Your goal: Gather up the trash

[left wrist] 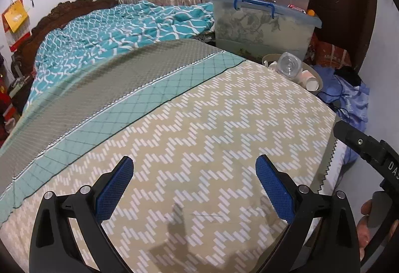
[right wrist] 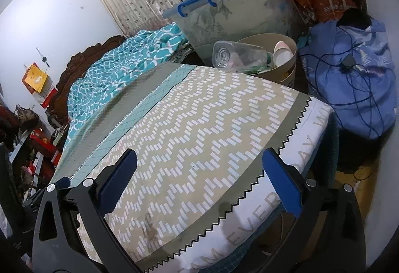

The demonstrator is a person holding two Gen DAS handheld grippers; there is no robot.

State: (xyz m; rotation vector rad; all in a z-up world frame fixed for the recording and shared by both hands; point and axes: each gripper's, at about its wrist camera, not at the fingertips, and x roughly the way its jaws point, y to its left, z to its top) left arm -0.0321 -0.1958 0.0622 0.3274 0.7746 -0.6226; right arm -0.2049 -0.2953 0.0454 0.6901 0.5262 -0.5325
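Observation:
A beige waste bin (right wrist: 286,70) stands off the bed's far right corner. It holds a clear plastic bottle (right wrist: 234,54) lying on top and white paper cups (right wrist: 283,52). In the left wrist view the bin (left wrist: 318,78) shows with the bottle (left wrist: 289,64) and cups (left wrist: 311,83). My left gripper (left wrist: 194,173) is open and empty above the zigzag bedsheet (left wrist: 199,128). My right gripper (right wrist: 199,165) is open and empty over the bed's right edge (right wrist: 286,148). The right gripper's body (left wrist: 369,145) shows at the left wrist view's right side.
A lidded clear storage box (right wrist: 237,11) with a blue handle sits behind the bin. A blue bag with dark cables (right wrist: 354,73) lies right of the bed. A teal blanket (left wrist: 119,31) is bunched at the carved headboard (left wrist: 49,21). Clutter (right wrist: 30,148) lines the left side.

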